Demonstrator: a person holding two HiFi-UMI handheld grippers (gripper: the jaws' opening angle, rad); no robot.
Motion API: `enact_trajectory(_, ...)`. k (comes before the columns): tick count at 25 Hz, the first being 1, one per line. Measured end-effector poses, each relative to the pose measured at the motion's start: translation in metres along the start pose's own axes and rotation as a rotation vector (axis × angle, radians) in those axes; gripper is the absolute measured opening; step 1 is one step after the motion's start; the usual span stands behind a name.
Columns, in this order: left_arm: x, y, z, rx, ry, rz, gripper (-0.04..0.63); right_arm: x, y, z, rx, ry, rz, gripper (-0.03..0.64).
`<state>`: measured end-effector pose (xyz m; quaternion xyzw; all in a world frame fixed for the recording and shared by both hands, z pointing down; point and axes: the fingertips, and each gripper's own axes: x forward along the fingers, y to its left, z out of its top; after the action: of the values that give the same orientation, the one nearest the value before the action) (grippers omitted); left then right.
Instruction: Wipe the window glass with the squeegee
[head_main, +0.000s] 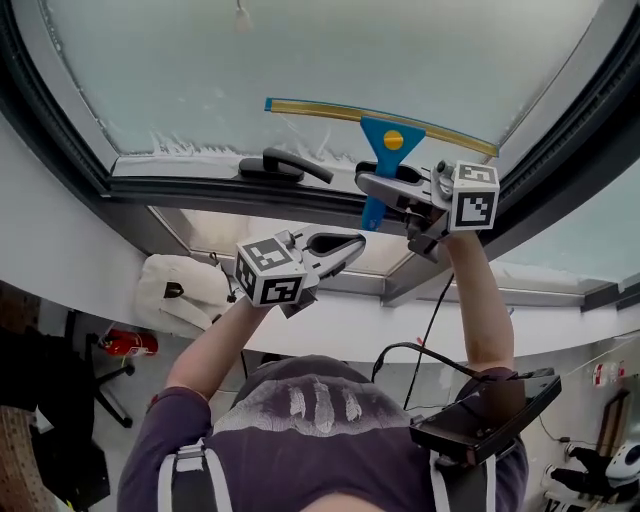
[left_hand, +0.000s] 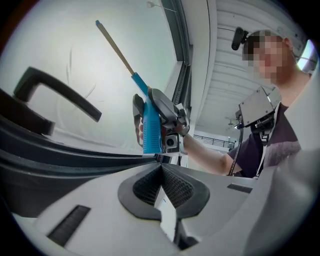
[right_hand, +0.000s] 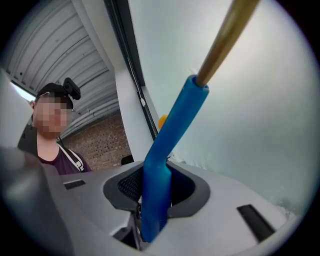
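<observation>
The blue-handled squeegee (head_main: 392, 140) lies with its long brass-edged blade (head_main: 380, 125) against the frosted window glass (head_main: 330, 60). My right gripper (head_main: 372, 186) is shut on its blue handle (right_hand: 159, 175), which stands up between the jaws in the right gripper view, the brass blade (right_hand: 225, 40) above it. In the left gripper view the squeegee (left_hand: 150, 125) shows edge-on with the right gripper behind it. My left gripper (head_main: 350, 243) hangs below the window frame, to the left of the right one, shut with nothing in it; its jaws meet at the pads (left_hand: 172, 187).
A black window handle (head_main: 285, 165) sits on the dark frame (head_main: 200, 190) left of the squeegee, also seen as the handle (left_hand: 55, 92). Foam residue (head_main: 195, 145) lines the glass's lower edge. A cable (head_main: 430, 320) hangs from my right arm.
</observation>
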<state>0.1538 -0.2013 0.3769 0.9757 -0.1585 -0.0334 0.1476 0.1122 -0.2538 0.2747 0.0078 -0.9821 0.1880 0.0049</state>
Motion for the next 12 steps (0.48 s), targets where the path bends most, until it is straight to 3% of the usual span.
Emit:
enact_trajectory(5, -0.041, -0.005, 0.015, 0.087, -0.007, 0.050, 0.006, 0.030, 0.011, 0.022, 0.021, -0.009, -0.020, 0.104)
enact_trajectory(12, -0.119, -0.007, 0.075, 0.264, -0.127, 0.100, 0.006, 0.087, 0.029, 0.077, -0.083, 0.027, -0.021, 0.104)
